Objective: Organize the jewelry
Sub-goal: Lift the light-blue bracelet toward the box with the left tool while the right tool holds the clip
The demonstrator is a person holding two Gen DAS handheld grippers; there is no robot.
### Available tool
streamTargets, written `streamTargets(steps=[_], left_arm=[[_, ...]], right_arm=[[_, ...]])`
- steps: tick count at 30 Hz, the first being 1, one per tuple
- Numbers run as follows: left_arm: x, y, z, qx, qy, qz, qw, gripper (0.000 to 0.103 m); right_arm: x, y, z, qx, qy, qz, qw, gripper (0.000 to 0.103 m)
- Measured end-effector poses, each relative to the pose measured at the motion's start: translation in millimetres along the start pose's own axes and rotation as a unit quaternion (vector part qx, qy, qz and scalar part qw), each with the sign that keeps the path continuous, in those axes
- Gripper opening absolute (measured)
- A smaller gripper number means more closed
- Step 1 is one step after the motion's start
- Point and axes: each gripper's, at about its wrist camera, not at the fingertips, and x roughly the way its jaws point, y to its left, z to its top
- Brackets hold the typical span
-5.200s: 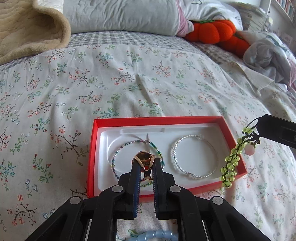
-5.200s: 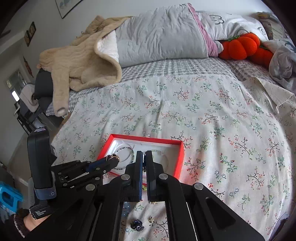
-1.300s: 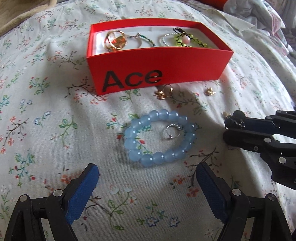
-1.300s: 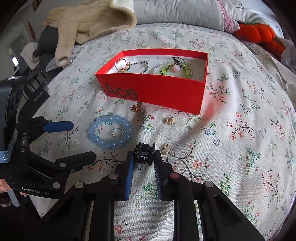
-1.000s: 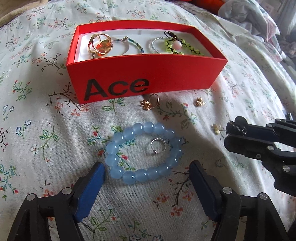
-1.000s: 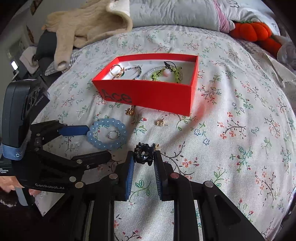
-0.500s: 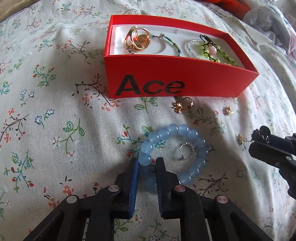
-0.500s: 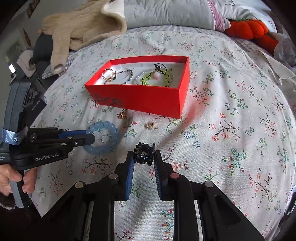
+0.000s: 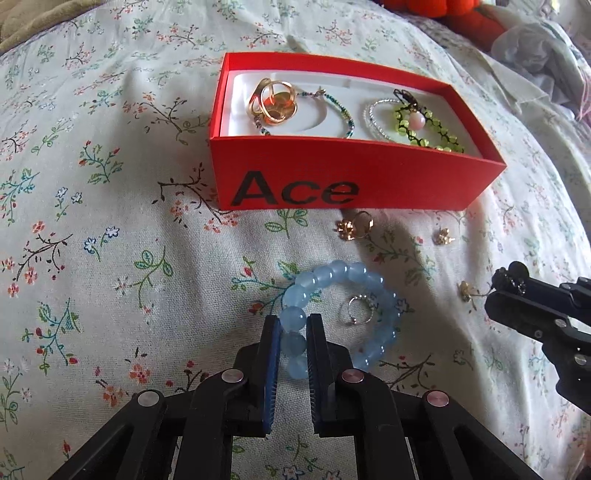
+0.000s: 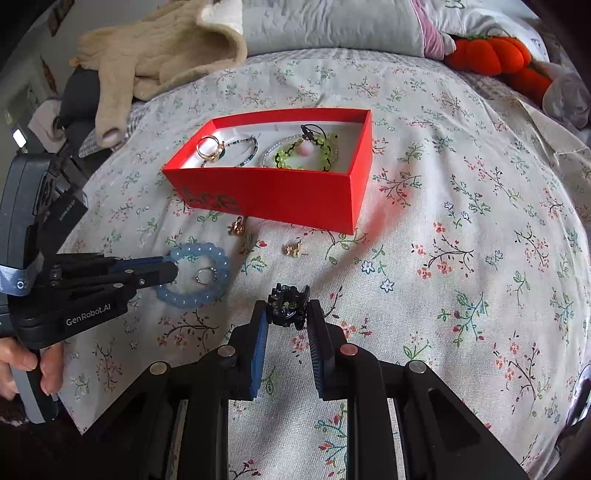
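Observation:
A red box marked "Ace" sits on the floral bedspread; it also shows in the right wrist view. It holds a gold ring, a beaded bracelet and a green bracelet. My left gripper is shut on the blue bead bracelet, which lies in front of the box. A silver ring lies inside the bracelet's loop. My right gripper is shut on a black jewelled ornament, held above the bedspread; it shows at the right of the left wrist view.
Small gold pieces lie in front of the box. A beige blanket, a grey pillow and orange plush pumpkins lie at the back of the bed.
My left gripper went from wide open to shut on the blue bead bracelet. My right gripper lifted slightly with the black ornament in it.

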Motion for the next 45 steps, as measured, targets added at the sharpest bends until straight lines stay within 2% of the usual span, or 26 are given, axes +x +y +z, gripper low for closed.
streamTargets(steps=[17,30,39,43,45], left_arm=[[-51,-26,22,0.004,-0.061,-0.052,0.9968,0.008],[-81,-34,59,-0.005,-0.132,-0.084,0.9876,0.008],[-69,-44,88,-0.016,-0.164,-0.102,0.9810,0.009],[-52,-45,97,-0.027,-0.179,-0.117,0.9765,0.009],[-38,-42,100,-0.039,-0.173,-0.123,0.9765,0.009]], right_arm=[[-27,-3,21,0.026,-0.021,0.003,0.999,0.023],[-41,-11,47,0.051,-0.048,0.013,0.997,0.023],[-36,-23,67,0.066,-0.057,0.015,0.996,0.023],[-33,-28,74,0.069,-0.065,0.016,0.995,0.023],[-30,-31,78,0.071,-0.067,0.016,0.995,0.023]])
